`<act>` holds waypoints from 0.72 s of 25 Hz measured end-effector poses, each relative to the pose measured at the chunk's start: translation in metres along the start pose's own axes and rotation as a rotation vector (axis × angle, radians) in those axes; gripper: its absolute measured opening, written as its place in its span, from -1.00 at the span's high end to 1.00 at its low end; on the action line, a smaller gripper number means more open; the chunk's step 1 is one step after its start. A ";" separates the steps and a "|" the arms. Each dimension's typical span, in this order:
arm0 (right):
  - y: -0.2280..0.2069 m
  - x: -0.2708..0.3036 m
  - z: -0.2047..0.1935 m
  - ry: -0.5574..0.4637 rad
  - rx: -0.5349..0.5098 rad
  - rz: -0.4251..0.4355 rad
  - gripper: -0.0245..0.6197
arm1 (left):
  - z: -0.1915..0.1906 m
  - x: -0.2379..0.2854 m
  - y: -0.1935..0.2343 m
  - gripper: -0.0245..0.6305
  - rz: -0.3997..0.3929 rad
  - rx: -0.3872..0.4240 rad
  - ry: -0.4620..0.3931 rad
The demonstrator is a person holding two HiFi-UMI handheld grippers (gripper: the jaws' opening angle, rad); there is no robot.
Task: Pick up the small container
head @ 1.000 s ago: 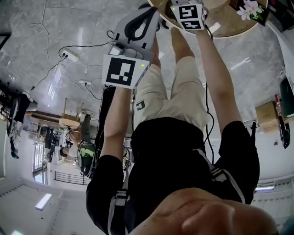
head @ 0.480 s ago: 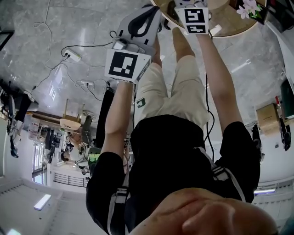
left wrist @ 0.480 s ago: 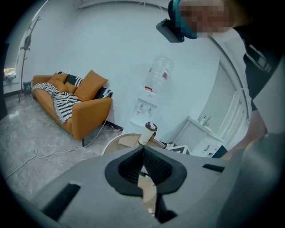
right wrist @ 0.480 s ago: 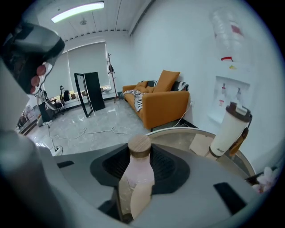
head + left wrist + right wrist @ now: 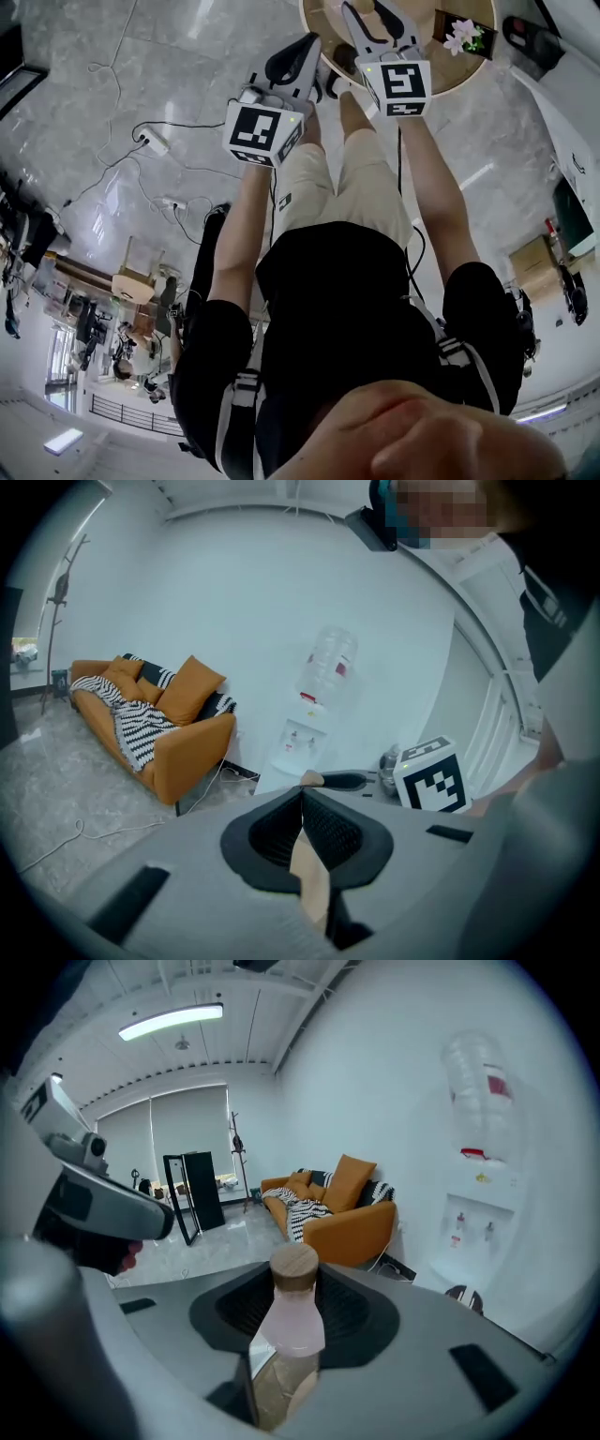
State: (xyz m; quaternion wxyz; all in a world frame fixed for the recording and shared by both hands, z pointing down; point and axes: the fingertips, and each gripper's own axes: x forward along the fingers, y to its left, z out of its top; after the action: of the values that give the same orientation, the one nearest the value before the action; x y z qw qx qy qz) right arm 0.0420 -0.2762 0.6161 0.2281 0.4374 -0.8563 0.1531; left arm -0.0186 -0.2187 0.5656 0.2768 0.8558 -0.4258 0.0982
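Right gripper view: we see our right tongs point(image 5: 295, 1286) clamped on the small container point(image 5: 292, 1326); our left tongs point(image 5: 302, 797) sit closed together.

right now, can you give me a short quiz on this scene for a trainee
1. True or false: the left hand-held gripper has its jaws together with nothing between them.
2. What does the right hand-held gripper hold? A) a pink bottle with a wooden lid B) a mug C) a spoon
3. Fill in: in the right gripper view, the sofa behind the pink bottle is ____ in colour.

Key: 1 true; 2 A; 3 orange.
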 end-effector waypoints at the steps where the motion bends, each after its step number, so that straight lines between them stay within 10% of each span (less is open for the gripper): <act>1: 0.002 -0.008 0.016 -0.014 -0.003 0.001 0.49 | 0.010 -0.005 -0.003 0.87 0.000 0.002 -0.012; 18: 0.055 -0.122 0.234 -0.216 -0.009 0.048 0.49 | 0.182 -0.112 -0.008 0.87 0.050 0.060 -0.272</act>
State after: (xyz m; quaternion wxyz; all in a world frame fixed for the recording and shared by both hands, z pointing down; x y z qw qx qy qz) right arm -0.0001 -0.2703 0.3495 0.1326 0.4298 -0.8867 0.1068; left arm -0.0937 -0.2403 0.3669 0.1883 0.8581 -0.4776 0.0011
